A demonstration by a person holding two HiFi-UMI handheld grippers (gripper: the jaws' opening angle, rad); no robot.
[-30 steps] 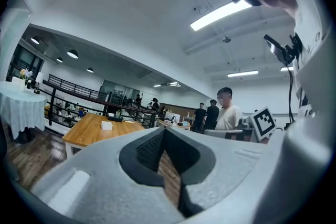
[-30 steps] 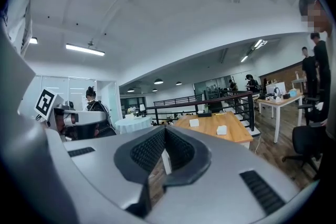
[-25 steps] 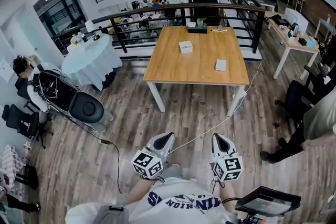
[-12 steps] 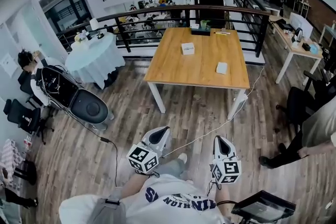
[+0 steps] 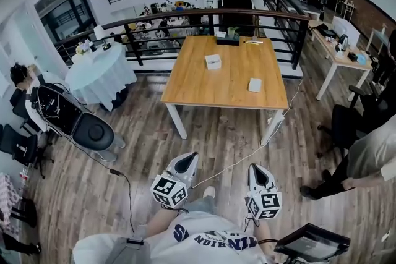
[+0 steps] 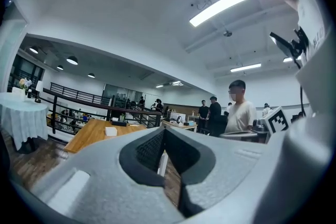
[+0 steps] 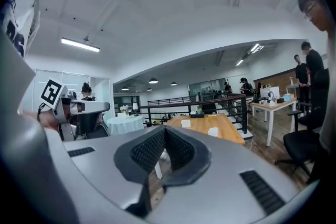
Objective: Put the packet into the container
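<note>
A wooden table (image 5: pixel 204 88) stands ahead of me across the plank floor. On it lie a small white box-like container (image 5: pixel 213 61) and a flat white packet (image 5: pixel 255 85), well apart. My left gripper (image 5: pixel 189 159) and right gripper (image 5: pixel 255 170) are held low in front of my body, far short of the table. Both are shut with nothing between the pads. In the left gripper view the jaws (image 6: pixel 164 134) meet below the far table (image 6: pixel 86 132). In the right gripper view the closed jaws (image 7: pixel 165 134) point at the table (image 7: pixel 223 124), the container (image 7: pixel 185 124) and the packet (image 7: pixel 212 132).
A black railing (image 5: pixel 204 14) runs behind the table. A round table with a white cloth (image 5: pixel 99 71) and a black seat-like device (image 5: pixel 71 117) stand to the left. A cable (image 5: pixel 241 157) crosses the floor. A person (image 5: pixel 365 161) and a white desk (image 5: pixel 337 49) are on the right.
I have stepped a little toward the table, and the view has shifted with me. Both grippers came along, held as before and shut.
</note>
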